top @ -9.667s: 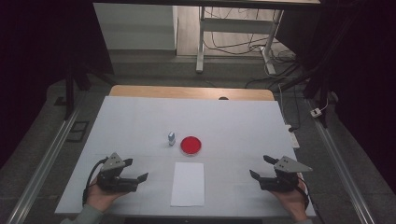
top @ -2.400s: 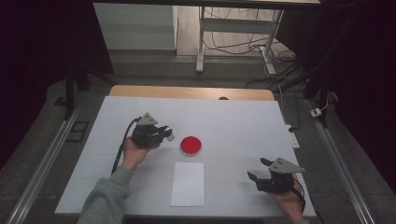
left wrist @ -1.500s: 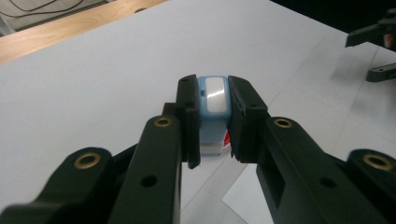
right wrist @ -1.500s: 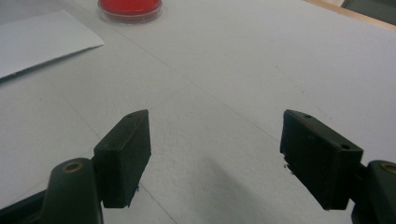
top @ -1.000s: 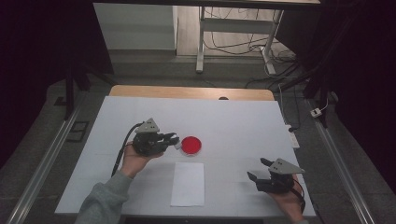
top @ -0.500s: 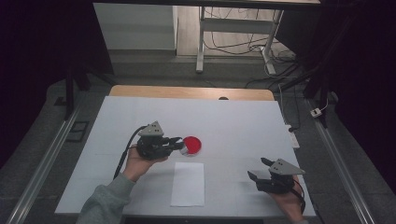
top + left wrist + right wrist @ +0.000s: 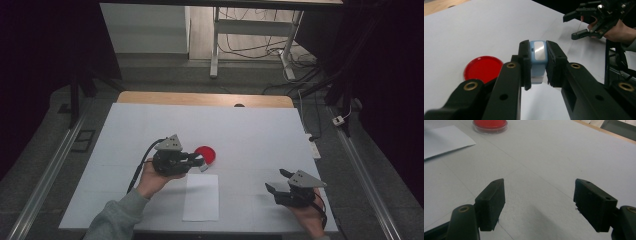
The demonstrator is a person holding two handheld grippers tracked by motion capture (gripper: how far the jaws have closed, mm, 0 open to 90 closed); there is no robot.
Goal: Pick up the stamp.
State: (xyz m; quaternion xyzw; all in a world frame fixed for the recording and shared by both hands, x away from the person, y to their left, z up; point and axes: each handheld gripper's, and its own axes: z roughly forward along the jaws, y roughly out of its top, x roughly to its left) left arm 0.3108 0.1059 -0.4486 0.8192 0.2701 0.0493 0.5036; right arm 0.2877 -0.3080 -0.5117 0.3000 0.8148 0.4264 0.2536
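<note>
- The left tongs [image 7: 196, 161] pinch a small light-blue block [image 7: 538, 61] between their two black jaws; in the left gripper view its pale, glossy top face catches the light and its lower end is whitish.
- The block is held clear of the bench, with both pads pressed flat against its sides.
- In the high view the left tongs point to the right, their tips just at the near left edge of the red round dish [image 7: 206, 153].
- In the left gripper view the red dish [image 7: 483, 69] lies flat on the bench, left of the jaws and a little beyond them.
- A sheet of white paper [image 7: 201, 197] lies on the bench just near of the left tongs and the dish, its long sides running near to far.
- The left hand [image 7: 154, 177] grips the tool from behind, a grey-green sleeve [image 7: 116, 220] reaching back to the near edge.
- The right tongs [image 7: 276, 184] are spread wide with nothing between the jaws, low over the near right part of the bench and well apart from the paper.
- In the right gripper view the bare bench shows between the open jaws, with the dish [image 7: 490, 125] and a corner of the paper [image 7: 445, 138] far off at upper left.
- The white bench [image 7: 260, 135] has a wooden strip [image 7: 205, 98] along its far edge.
</note>
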